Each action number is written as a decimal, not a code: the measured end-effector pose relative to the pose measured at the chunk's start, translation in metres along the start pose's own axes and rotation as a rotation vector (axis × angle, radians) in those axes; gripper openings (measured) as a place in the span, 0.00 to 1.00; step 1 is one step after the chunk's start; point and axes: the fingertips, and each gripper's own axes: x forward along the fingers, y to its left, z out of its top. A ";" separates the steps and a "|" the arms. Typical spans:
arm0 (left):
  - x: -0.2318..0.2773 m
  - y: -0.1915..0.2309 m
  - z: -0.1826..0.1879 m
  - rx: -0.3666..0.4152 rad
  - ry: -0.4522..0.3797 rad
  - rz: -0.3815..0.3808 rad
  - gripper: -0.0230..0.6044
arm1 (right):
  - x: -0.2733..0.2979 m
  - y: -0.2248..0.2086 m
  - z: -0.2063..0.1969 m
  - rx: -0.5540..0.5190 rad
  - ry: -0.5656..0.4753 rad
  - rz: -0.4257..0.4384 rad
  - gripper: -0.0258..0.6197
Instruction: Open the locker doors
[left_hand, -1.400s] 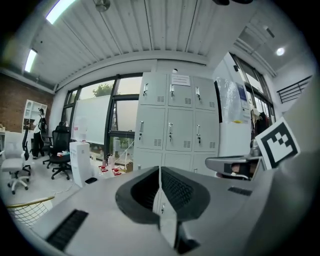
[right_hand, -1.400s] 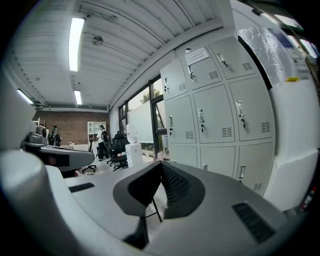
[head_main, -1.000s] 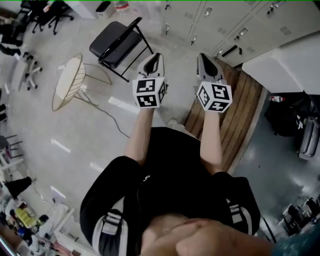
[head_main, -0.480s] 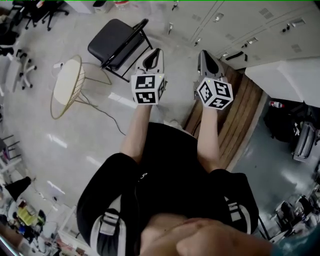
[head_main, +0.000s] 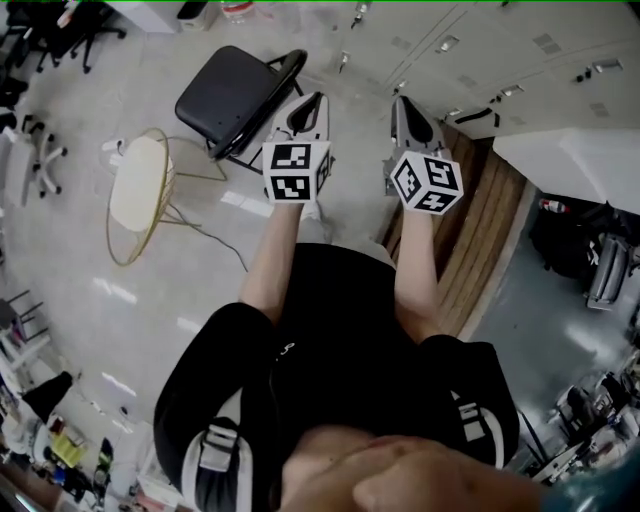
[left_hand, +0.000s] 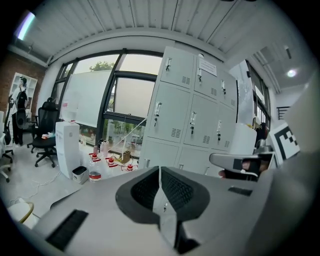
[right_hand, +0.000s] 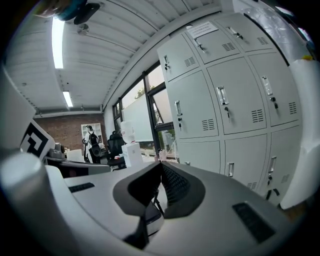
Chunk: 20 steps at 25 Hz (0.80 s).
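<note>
A bank of pale grey lockers (head_main: 470, 45) runs along the top right of the head view, all doors closed. Both grippers are held out in front of the person, side by side and short of the lockers. The left gripper (head_main: 312, 102) is shut with nothing between its pads. The right gripper (head_main: 402, 104) is shut and empty too. In the left gripper view the lockers (left_hand: 192, 117) stand ahead and to the right of the shut left gripper (left_hand: 160, 172). In the right gripper view the locker doors (right_hand: 235, 95), each with a small handle, fill the right side beyond the shut right gripper (right_hand: 161, 167).
A black folding chair (head_main: 232, 95) stands just left of the left gripper. A round wire-frame side table (head_main: 140, 190) is further left, with a cable on the floor. A wooden platform (head_main: 480, 205) lies under the right arm, and a white counter (head_main: 580, 160) lies to the right.
Both grippers have edged a little forward and up toward the lockers. Their jaws stay shut and nothing has been touched.
</note>
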 end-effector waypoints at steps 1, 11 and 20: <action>0.003 0.003 0.004 -0.007 -0.007 -0.011 0.07 | 0.004 0.002 0.002 -0.002 0.000 -0.004 0.07; 0.031 0.016 0.009 -0.022 0.003 -0.064 0.07 | 0.031 -0.002 -0.001 -0.007 0.027 -0.033 0.07; 0.074 0.031 -0.009 0.003 0.079 -0.039 0.07 | 0.078 -0.022 -0.016 -0.009 0.080 -0.019 0.07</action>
